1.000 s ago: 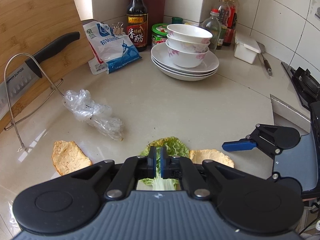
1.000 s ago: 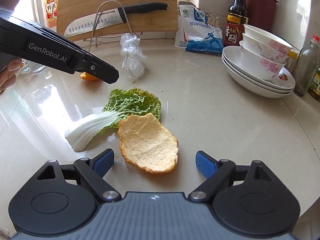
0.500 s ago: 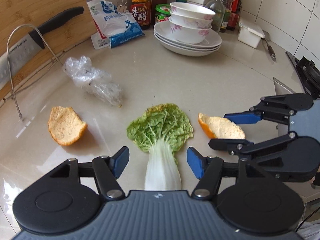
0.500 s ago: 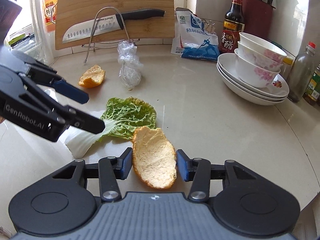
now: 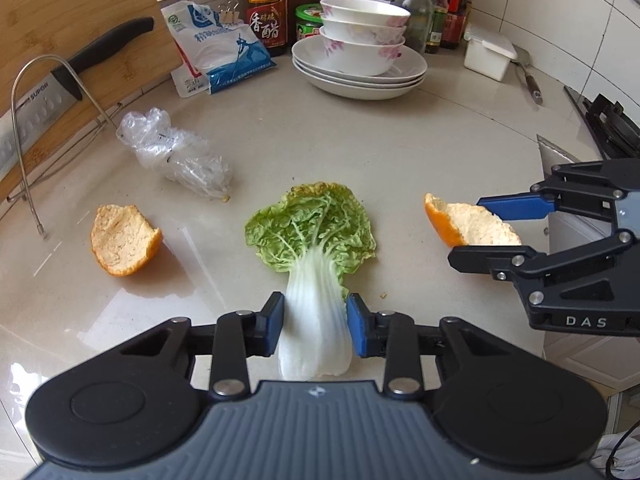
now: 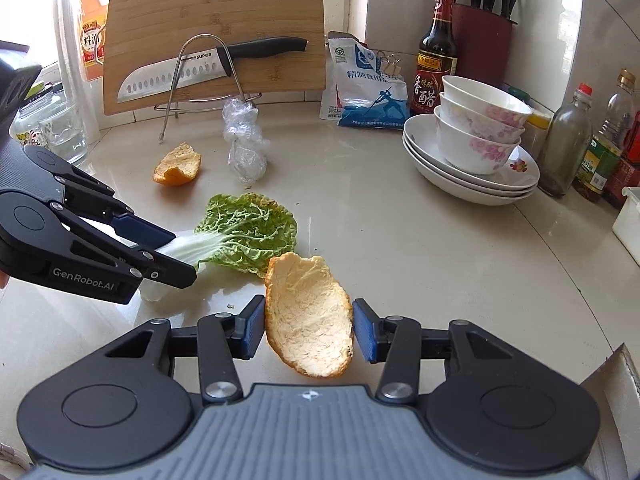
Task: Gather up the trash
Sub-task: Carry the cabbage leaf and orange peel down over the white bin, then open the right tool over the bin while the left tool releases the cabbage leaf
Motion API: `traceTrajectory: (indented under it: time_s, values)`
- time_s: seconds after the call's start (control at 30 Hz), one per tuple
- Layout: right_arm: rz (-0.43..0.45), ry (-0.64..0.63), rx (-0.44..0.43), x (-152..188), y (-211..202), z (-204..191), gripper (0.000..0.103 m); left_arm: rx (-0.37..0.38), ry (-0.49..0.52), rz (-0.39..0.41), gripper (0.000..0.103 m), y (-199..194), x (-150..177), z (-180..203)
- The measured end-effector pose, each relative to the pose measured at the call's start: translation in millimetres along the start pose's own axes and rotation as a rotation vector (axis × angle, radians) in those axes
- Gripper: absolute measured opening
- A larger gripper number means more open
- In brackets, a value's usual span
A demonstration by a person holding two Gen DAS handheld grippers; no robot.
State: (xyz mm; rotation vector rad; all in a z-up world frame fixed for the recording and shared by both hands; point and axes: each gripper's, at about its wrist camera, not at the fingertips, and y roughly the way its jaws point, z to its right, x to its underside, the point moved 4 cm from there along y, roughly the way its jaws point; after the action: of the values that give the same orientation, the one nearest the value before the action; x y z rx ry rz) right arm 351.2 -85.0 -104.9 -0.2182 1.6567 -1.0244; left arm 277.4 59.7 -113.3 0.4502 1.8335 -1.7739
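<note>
The left claw (image 5: 315,326) has just been closing on the white stalk of the green cabbage leaf (image 5: 314,240) lying on the glossy beige tabletop (image 5: 400,152). The right claw (image 6: 309,330) grips a curled orange peel (image 6: 310,314), lifted slightly. A second orange peel (image 5: 122,240) and the crumpled clear plastic bag (image 5: 174,152) lie uncollected; no bin shows.

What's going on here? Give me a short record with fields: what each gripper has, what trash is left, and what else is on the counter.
left gripper: jaws have just been closing, pads on both sides of the white stalk of the cabbage leaf
right gripper: shut on an orange peel, which looks lifted
trash left: second orange peel, crumpled plastic bag
counter: beige, glossy
other things: stacked bowls on plates, knife against a cutting board, salt bag, vinegar bottle
</note>
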Motion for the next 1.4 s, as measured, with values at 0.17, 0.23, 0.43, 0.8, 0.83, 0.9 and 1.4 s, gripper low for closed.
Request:
traceTrajectory:
  time_s: [0.17,0.23,0.43,0.8,0.83,0.9,1.4]
  values:
    - [0.004,0.007,0.021,9.8,-18.7,0.9,0.052,0.043,0.055,0.005,0.032,-17.7,-2.8,14.4]
    - [0.005,0.019,0.03,15.3,-26.9,2.9,0.052,0.066,0.073,0.002,0.032,-24.2,-3.7,22.4]
    - [0.004,0.065,0.074,37.8,-57.1,12.0,0.052,0.131,0.138,0.008,0.032,-38.5,-4.9,55.3]
    - [-0.035,0.216,0.232,104.9,-113.6,43.9,0.052,0.27,0.261,0.025,0.032,-41.3,-6.3,130.4]
    - [-0.047,0.234,0.244,113.5,-116.5,48.0,0.052,0.282,0.272,0.025,0.032,-40.2,-6.1,138.2]
    - [-0.072,0.279,0.266,133.1,-119.8,57.4,0.052,0.307,0.29,0.028,0.032,-37.9,-6.2,151.0]
    - [-0.324,0.492,0.3,269.1,-55.9,108.3,0.056,0.398,0.356,-0.014,0.032,-7.8,12.2,238.5]
